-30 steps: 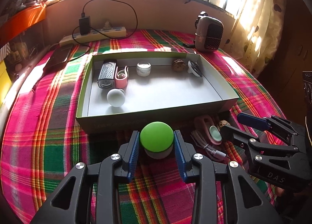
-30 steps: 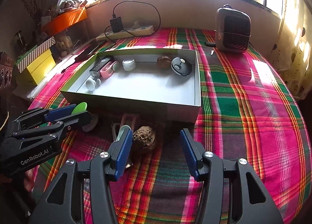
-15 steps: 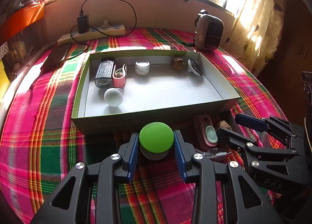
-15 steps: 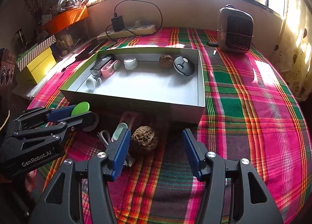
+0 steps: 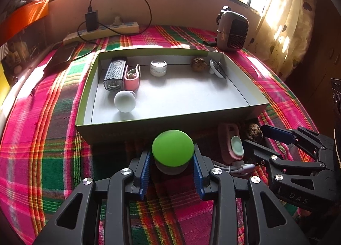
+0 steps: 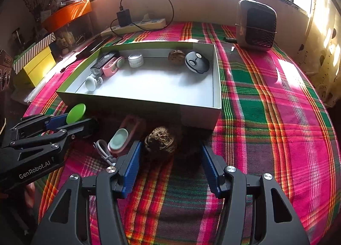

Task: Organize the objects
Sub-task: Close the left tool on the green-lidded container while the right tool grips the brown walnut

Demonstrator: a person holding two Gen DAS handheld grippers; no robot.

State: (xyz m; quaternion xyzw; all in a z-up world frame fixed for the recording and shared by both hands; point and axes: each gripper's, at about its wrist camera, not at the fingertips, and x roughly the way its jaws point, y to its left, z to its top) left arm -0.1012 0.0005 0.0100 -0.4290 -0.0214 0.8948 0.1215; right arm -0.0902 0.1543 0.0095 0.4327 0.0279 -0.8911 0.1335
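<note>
Pinching the green-capped knob [image 5: 172, 151], my left hand-held gripper [image 5: 172, 172] had lifted it higher toward the box [image 5: 149, 126] than a second before. My right hand-held gripper [image 6: 169, 166] stayed spread, closer around the walnut [image 6: 160, 143]. Beyond, the box held earlier items; both looked ready to go in.

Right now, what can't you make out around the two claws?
- Green-topped knob: base hidden between left claw pads, both views.
- White cable: far end hidden behind pink holder.
- Walnut: left view, mostly hidden by right claw; contact with box unclear.
</note>
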